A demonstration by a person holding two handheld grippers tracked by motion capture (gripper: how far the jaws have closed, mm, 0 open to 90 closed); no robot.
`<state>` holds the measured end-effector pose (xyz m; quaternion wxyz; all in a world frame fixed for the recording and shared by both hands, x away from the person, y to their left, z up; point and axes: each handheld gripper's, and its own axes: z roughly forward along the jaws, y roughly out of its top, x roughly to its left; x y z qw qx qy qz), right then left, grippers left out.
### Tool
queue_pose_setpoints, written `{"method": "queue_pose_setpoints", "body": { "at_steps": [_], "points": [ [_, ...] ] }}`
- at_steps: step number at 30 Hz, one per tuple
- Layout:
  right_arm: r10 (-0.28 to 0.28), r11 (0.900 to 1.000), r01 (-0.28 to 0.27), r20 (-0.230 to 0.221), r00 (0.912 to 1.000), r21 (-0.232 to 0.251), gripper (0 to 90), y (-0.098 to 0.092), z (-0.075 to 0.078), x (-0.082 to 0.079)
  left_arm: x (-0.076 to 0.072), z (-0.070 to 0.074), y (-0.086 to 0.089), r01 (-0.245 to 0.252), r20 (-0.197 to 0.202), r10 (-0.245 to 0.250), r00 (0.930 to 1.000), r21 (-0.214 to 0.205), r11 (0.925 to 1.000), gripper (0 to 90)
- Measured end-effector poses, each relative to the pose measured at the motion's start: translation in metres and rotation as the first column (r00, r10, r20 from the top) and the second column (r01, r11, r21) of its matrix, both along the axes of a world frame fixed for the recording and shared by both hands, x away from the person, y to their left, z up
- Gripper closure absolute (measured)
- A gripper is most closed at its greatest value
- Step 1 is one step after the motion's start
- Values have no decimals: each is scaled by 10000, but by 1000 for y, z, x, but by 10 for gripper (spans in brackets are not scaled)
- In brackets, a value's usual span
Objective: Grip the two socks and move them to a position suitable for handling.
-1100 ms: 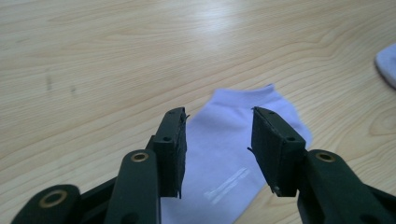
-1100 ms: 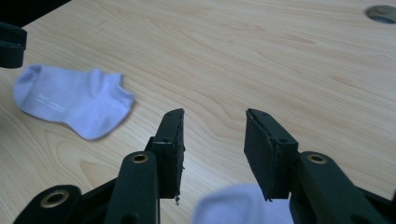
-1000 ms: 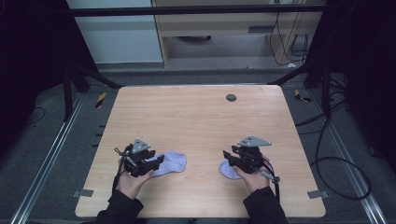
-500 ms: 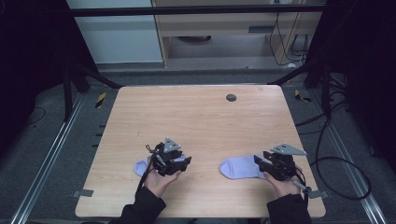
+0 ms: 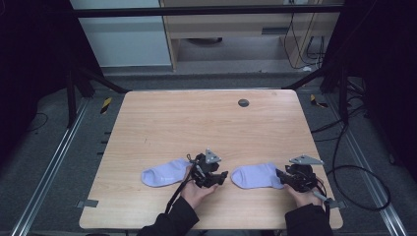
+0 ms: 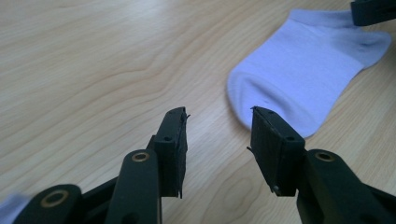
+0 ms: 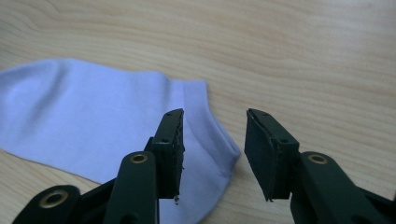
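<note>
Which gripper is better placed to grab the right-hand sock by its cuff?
Right. The right gripper has its open jaws over the cuff edge of the sock; the left gripper sits at the toe end, also open.

The tabletop [image 5: 162, 118] was light wood-grain with rounded corners and a small dark round fitting [image 5: 243, 103] near its far edge. Two pale lilac socks lay flat along its near edge, well apart: the left sock [image 5: 164, 173] and the right sock [image 5: 256, 175]. Each lay lengthwise across the tabletop, toe pointing left.
</note>
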<state>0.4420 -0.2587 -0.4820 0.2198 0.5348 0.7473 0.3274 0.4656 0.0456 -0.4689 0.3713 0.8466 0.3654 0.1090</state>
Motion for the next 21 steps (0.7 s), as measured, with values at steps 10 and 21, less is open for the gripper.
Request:
{"method": "queue_pose_setpoints", "body": {
  "at_steps": [10, 21],
  "points": [
    [-45, 9999, 40, -476, 9989, -102, 650, -7, -11, 4, 3, -18, -32, 270, -370, -264, 9990, 151, 9995, 612],
    [133, 9999, -135, -769, 9970, -15, 850, -6, -12, 5, 6, -23, -35, 40, -510, -18, 9987, 429, 9991, 826]
  ]
}}
